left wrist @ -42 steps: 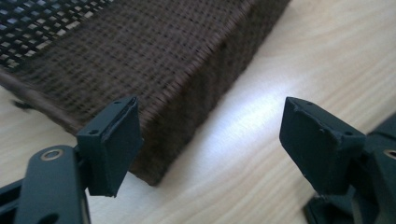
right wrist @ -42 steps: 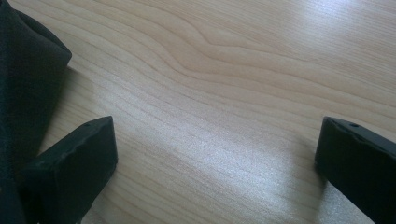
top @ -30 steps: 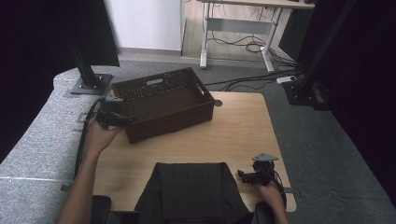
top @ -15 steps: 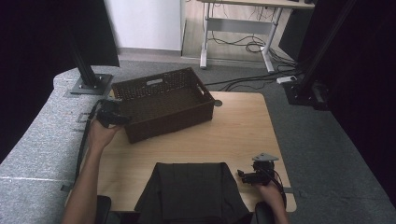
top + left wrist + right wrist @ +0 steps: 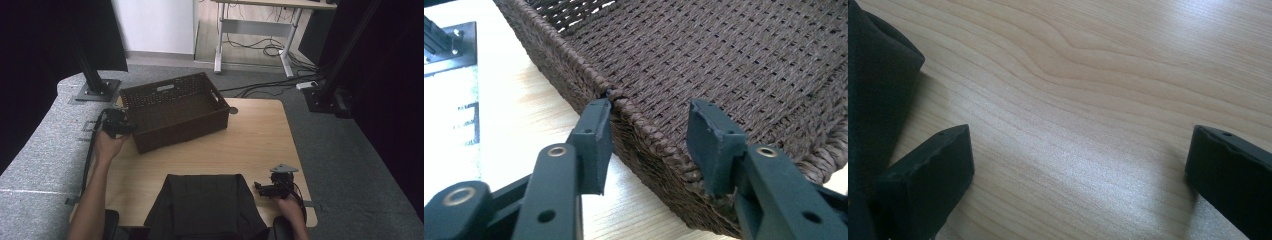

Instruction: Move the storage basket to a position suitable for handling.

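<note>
Left gripper (image 5: 125, 128) at wicker basket (image 5: 172, 107) wall, jaws straddling the rim.

High view: basket at table (image 5: 250, 145) far left; right gripper (image 5: 265, 189) beside black cloth (image 5: 205, 205), near edge.
Left gripper view: jaws just closing over the woven rim (image 5: 644, 132), outer pad touching, inner pad apart; not clamped.
Right gripper view: jaws wide apart over bare wood, cloth (image 5: 873, 90) alongside.
</note>
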Available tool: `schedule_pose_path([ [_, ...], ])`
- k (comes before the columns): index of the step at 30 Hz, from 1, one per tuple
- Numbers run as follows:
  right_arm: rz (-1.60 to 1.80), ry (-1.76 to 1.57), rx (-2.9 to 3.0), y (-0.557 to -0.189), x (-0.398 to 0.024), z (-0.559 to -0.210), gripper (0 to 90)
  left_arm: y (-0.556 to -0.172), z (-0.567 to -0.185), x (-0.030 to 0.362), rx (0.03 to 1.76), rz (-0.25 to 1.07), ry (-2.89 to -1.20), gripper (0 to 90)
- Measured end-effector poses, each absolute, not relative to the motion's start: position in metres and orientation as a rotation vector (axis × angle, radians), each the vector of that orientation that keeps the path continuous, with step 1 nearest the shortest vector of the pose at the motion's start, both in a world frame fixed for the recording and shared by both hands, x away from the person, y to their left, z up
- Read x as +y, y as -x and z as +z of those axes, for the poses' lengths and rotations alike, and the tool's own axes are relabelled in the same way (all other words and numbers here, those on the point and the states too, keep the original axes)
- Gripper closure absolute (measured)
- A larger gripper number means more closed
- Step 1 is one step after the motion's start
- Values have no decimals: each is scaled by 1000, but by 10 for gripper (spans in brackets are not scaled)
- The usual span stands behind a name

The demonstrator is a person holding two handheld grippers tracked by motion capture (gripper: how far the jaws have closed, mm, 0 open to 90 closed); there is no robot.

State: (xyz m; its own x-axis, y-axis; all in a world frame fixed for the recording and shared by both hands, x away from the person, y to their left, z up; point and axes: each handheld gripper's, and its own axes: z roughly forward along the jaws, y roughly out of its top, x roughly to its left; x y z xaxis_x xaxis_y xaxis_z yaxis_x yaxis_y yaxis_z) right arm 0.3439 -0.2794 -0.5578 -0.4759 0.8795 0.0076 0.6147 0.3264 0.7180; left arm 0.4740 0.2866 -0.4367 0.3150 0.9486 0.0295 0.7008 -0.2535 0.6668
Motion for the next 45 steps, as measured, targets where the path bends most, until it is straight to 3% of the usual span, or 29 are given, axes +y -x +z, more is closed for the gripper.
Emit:
schedule_pose_path([
  [18, 943, -1323, 2213, -344, -279, -558, 0, -473, -438, 283, 1474, 587, -2017, 607],
  [45, 943, -1325, 2213, -344, -279, -558, 0, -469, -441, 246, 1322, 530, -2078, 719],
])
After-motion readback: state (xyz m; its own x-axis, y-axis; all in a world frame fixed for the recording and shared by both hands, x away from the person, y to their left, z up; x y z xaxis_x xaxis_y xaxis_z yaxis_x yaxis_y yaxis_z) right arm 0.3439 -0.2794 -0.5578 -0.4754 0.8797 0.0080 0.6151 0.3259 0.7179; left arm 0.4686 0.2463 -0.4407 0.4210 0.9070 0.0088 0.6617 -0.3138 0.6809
